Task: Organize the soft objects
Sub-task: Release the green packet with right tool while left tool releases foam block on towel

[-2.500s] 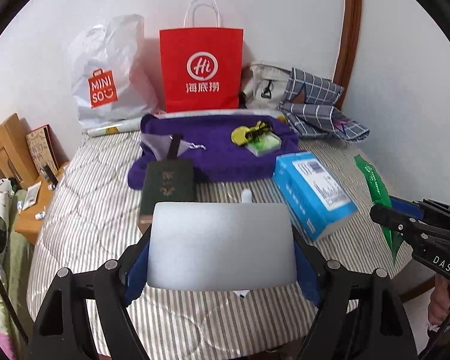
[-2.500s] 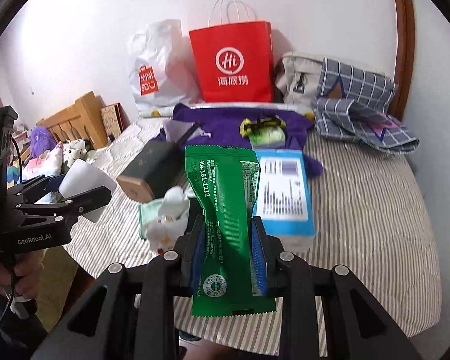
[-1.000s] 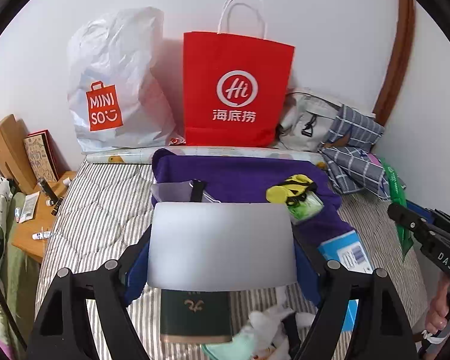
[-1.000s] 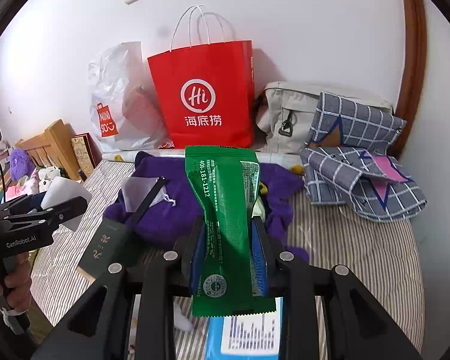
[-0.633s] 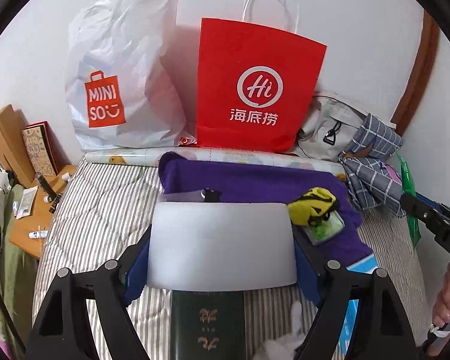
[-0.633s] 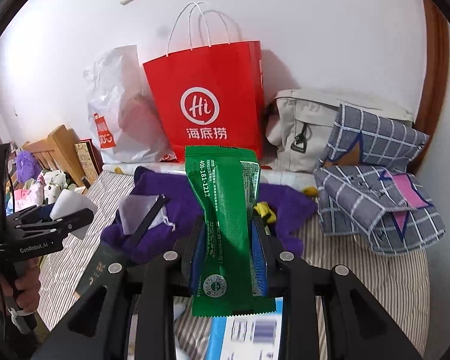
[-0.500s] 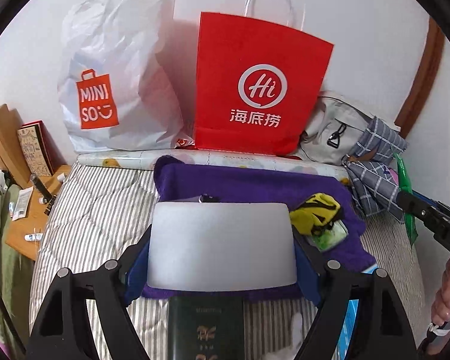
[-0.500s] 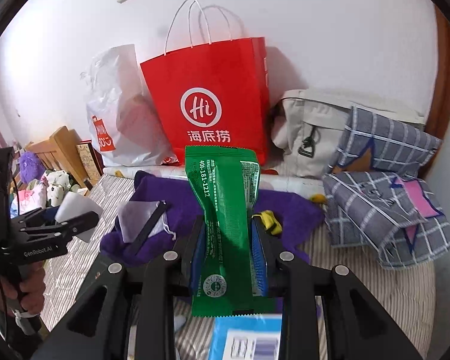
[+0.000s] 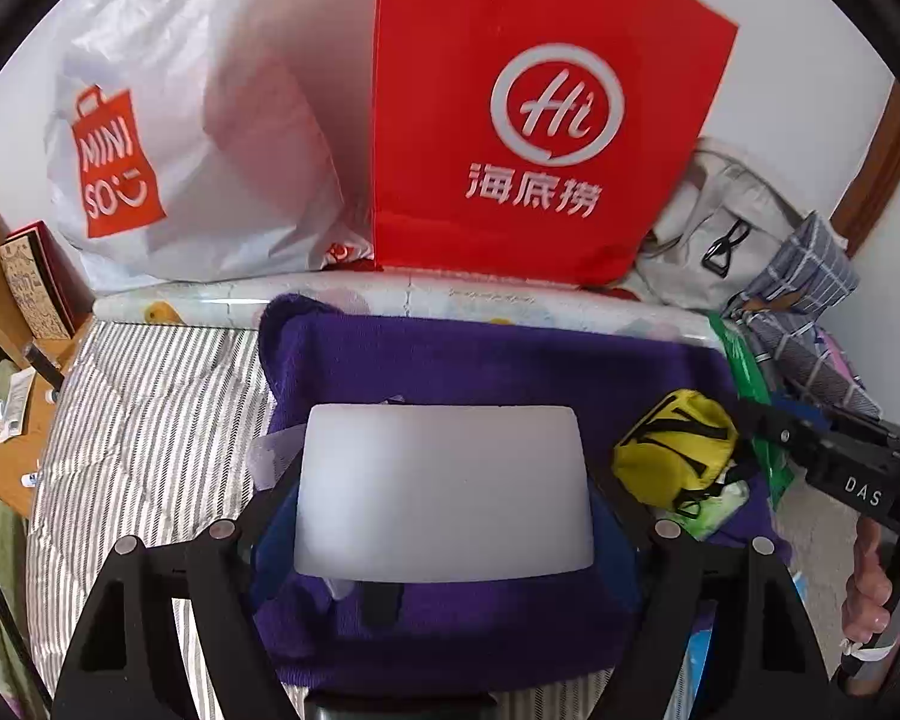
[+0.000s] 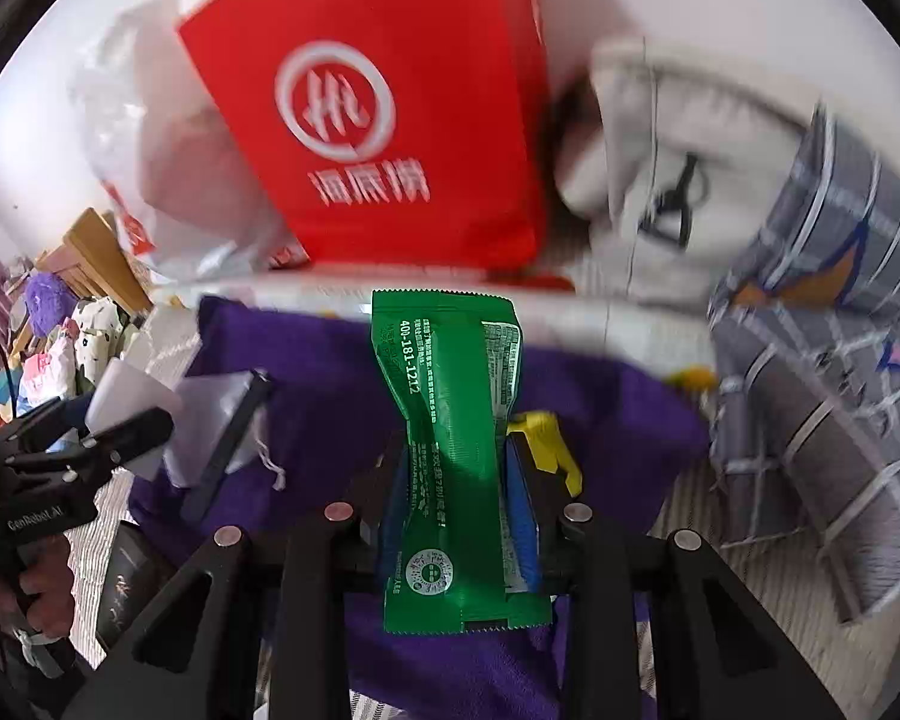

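My left gripper [image 9: 444, 492] is shut on a white soft pack [image 9: 444, 489] and holds it above a purple towel [image 9: 480, 360] on the striped bed. It also shows in the right wrist view [image 10: 129, 414]. My right gripper [image 10: 459, 468] is shut on a green snack packet [image 10: 456, 432], held upright above the same towel [image 10: 330, 372]. It shows at the right in the left wrist view [image 9: 762, 420]. A red paper bag [image 9: 540, 120] and a white MINISO plastic bag [image 9: 168, 138] stand against the wall just behind the towel.
A yellow pouch [image 9: 678, 450] lies on the towel's right side. A beige bag [image 9: 720, 240] and a grey checked cloth [image 10: 822, 372] sit at the right. A dark green box [image 10: 132, 588] lies near the bed's front. A wooden bedside stand [image 9: 12, 420] is at the left.
Both grippers have moved forward toward the wall with their packs still held. The red bag and white bag now loom large; the blue box and green box have dropped below view.
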Demonstrator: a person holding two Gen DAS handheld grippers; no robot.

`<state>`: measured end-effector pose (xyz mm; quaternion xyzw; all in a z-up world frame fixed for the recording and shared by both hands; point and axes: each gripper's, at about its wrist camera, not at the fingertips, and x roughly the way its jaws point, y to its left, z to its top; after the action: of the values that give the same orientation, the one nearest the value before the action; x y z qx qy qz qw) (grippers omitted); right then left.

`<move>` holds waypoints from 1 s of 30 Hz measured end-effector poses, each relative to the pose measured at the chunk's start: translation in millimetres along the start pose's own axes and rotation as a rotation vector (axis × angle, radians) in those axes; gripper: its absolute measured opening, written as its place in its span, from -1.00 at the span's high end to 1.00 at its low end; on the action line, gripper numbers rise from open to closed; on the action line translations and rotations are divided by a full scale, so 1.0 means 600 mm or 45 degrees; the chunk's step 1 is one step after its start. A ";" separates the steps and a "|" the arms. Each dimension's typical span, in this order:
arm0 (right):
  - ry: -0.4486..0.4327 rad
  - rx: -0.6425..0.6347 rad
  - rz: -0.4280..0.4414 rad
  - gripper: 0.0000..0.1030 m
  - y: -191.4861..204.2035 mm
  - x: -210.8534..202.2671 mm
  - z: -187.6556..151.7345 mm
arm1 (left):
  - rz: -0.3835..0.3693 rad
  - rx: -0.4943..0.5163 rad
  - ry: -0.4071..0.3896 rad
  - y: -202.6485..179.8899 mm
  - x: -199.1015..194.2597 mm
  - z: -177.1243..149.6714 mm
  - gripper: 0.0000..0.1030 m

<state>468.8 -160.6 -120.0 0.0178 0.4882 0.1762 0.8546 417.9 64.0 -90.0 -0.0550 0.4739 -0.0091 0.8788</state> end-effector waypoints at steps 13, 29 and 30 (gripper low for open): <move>0.112 -0.076 -0.043 0.30 -0.010 0.048 -0.006 | -0.045 -0.019 0.121 0.004 0.093 0.022 -0.57; -0.024 -0.110 0.017 -0.38 0.022 0.010 -0.004 | -0.110 -0.074 0.105 0.010 0.101 0.031 -0.80; -0.041 -0.111 0.015 -0.38 0.027 0.006 -0.004 | -0.104 -0.069 0.098 0.010 0.095 0.030 -0.80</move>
<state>463.9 -144.5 -121.1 -0.0137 0.4662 0.2019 0.8612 464.3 67.7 -128.1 -0.0976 0.5048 -0.0343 0.8570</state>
